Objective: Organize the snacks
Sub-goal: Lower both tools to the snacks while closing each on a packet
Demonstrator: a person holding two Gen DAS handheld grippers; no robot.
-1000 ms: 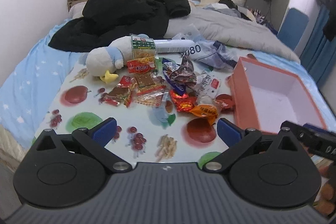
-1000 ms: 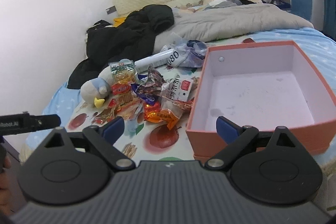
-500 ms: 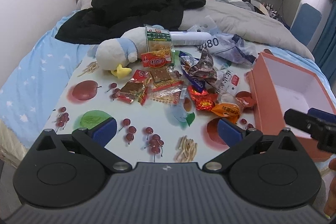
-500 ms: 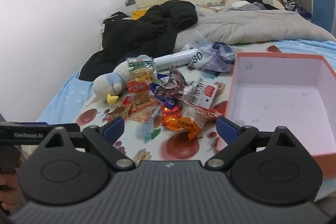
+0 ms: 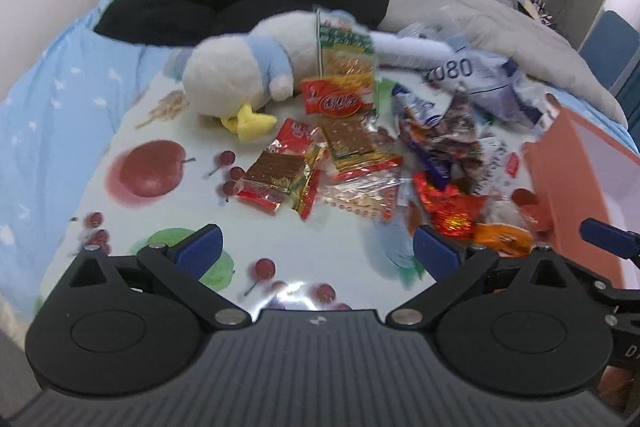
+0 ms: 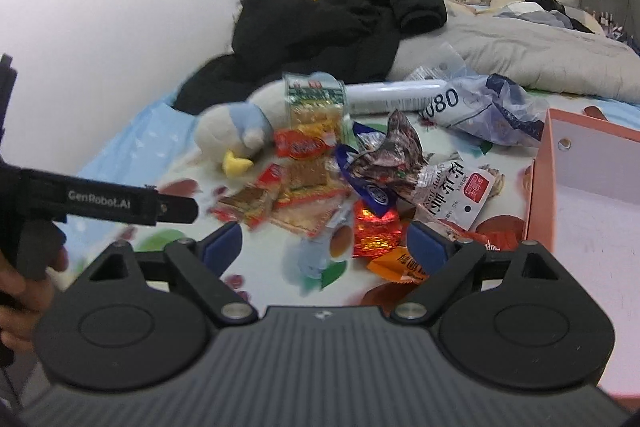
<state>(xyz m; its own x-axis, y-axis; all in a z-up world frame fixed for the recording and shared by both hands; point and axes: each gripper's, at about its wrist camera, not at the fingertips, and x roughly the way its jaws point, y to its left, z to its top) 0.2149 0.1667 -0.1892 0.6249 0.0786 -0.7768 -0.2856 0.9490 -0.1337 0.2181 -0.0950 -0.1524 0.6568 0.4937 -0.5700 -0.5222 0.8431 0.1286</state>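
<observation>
A heap of snack packets lies on a fruit-print cloth: a red wafer packet, a red KitKat bar, a shiny red packet, an orange packet and a white packet. An empty orange box stands at the right; it also shows in the left wrist view. My left gripper is open and empty, just short of the wafer packets. My right gripper is open and empty, close above the shiny red packet.
A white plush penguin lies behind the snacks, with a green-topped snack bag leaning on it. A crumpled blue-white plastic bag and a white tube lie further back. A black jacket and grey quilt cover the bed.
Both grippers have moved forward and lower toward the snack heap. The right gripper has swung left, so the box now sits at its right edge. Both stayed open.
</observation>
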